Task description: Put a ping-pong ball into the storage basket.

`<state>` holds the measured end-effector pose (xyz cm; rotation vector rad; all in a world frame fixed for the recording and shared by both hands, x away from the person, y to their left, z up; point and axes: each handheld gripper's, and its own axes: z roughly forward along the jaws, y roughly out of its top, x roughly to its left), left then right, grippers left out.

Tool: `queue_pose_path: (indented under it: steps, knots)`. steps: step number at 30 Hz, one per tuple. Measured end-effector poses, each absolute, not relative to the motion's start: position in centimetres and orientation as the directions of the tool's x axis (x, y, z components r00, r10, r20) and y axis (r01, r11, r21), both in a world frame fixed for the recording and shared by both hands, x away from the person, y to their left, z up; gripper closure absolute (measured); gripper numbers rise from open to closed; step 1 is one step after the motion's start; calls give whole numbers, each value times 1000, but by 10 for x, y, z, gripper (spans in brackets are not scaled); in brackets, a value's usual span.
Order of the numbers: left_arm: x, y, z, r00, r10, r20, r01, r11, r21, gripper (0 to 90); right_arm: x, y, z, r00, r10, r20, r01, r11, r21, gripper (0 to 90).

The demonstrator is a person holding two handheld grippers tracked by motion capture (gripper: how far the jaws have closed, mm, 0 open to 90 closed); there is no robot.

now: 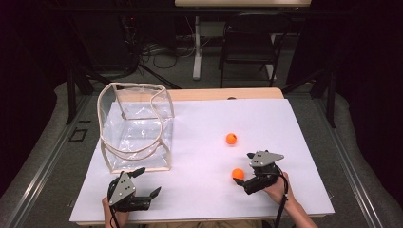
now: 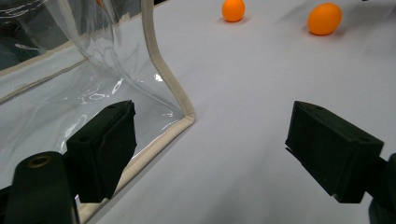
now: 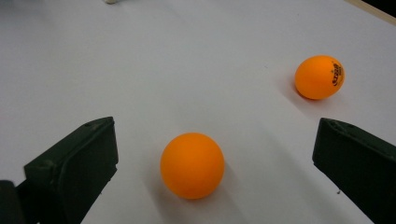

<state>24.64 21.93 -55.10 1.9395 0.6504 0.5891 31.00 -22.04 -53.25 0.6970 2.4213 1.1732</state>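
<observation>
The right hand-held gripper (image 1: 246, 173) sits low over the white table (image 1: 199, 190) with its jaws spread wide, and the nearer orange ball (image 3: 192, 164) lies on the surface between them, not yet touched by either one. A second orange ball (image 3: 320, 77), printed with a small dark logo, rests farther off, well apart from the first; in the high view it is the ball (image 1: 231, 138) toward the table's middle. The left hand-held gripper (image 1: 147, 182) is open too and holds nothing, poised just beside the near bottom corner of the clear plastic bag (image 1: 135, 126) with its cream trim, one jaw standing in front of the bag's wall in the left gripper view. The chief risk is probably the ball itself: it is light, smooth and round, so if one jaw reaches it before the other, it would likely be nudged and roll away across the bare table instead of being caught. Closing off centre, too high or too fast could squirt it out forwards. A ball knocked loose might also bump the other one and set both rolling toward an edge. On the left side, the bag looks limp and slumped, so a clumsy pinch on its trim could fold the mouth shut or drag the whole thing askew, leaving no clean opening for a ball.
</observation>
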Motion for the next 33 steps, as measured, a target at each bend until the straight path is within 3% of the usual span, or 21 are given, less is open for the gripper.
queue_pose_path:
  steps: [18,21,33]
  knots:
    - [246,220,-552,741,660,123,197,-388,900,158,319,-204,-549,-834,544,-90,297,580,758,0]
    - [246,220,-552,740,661,126,193,-388,901,157,318,-204,-550,-839,537,-90,299,592,748,91]
    - [247,220,-553,746,655,120,195,-387,901,157,314,-205,-554,-836,538,-112,306,626,717,298]
